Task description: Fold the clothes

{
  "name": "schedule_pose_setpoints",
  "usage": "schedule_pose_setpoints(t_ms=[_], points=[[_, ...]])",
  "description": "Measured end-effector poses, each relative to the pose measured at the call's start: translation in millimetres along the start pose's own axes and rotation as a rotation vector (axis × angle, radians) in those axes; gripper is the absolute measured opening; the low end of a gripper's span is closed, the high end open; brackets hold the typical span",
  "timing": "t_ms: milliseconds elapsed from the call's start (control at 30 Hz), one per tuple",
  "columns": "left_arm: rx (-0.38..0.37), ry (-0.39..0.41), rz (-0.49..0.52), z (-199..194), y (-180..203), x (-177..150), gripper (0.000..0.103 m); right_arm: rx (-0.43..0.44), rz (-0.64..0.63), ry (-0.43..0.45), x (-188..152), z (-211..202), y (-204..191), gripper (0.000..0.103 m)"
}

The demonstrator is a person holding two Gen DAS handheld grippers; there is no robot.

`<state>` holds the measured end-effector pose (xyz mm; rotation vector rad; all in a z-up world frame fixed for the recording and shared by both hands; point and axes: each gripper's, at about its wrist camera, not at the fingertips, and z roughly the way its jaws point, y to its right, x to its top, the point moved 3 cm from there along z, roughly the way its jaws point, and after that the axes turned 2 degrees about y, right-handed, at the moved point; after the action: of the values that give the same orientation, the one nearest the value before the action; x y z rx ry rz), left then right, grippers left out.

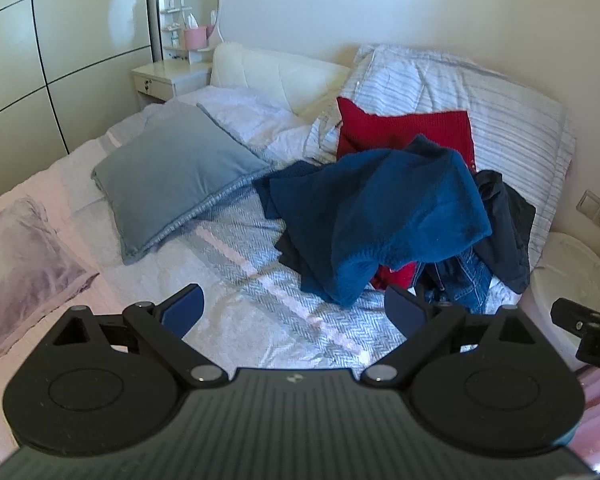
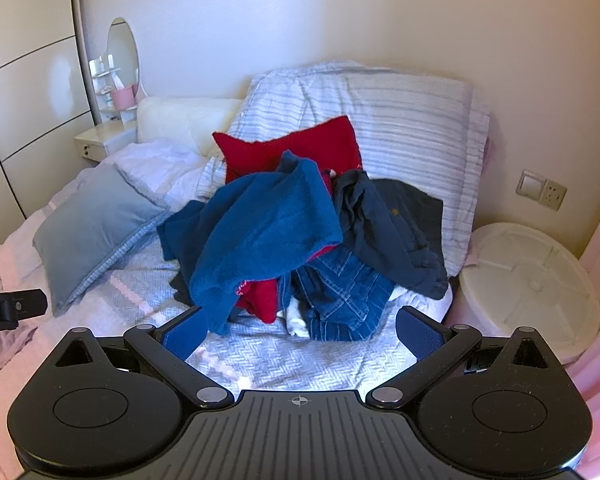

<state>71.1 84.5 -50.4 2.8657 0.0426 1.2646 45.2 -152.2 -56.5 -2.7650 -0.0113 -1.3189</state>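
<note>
A heap of clothes lies on the bed. A blue fleece top lies on top. Under it are a red knit garment, blue jeans and a dark navy garment. My left gripper is open and empty, a little short of the heap's near edge. My right gripper is open and empty, just in front of the jeans. A small white piece shows under the jeans.
A grey cushion lies left of the heap. A striped folded duvet rises behind it. A lilac pillow lies at the near left. A white round bin lid stands right of the bed. A nightstand stands at the back left.
</note>
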Motion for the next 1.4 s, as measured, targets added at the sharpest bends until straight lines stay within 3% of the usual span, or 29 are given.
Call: schedule_pose_setpoints(t_ms=[467, 800, 1200, 1400], points=[[-0.009, -0.071, -0.004, 66.3, 12.8, 16.6, 0.094, 0.061, -0.007, -0.022, 16.6, 61.9, 17.9, 0.103], [-0.050, -0.131, -0.027, 130.0, 27.9, 22.0, 0.089, 0.126, 0.036, 0.030, 40.4, 112.8, 46.7, 0.103], [-0.102, -0.194, -0.092, 203.1, 36.3, 27.8, 0.085, 0.211, 0.140, -0.077, 60.0, 178.3, 82.4, 0.103], [-0.158, -0.233, -0.187, 236.1, 37.0, 30.6, 0.085, 0.235, 0.125, -0.117, 73.0, 210.3, 86.6, 0.103]])
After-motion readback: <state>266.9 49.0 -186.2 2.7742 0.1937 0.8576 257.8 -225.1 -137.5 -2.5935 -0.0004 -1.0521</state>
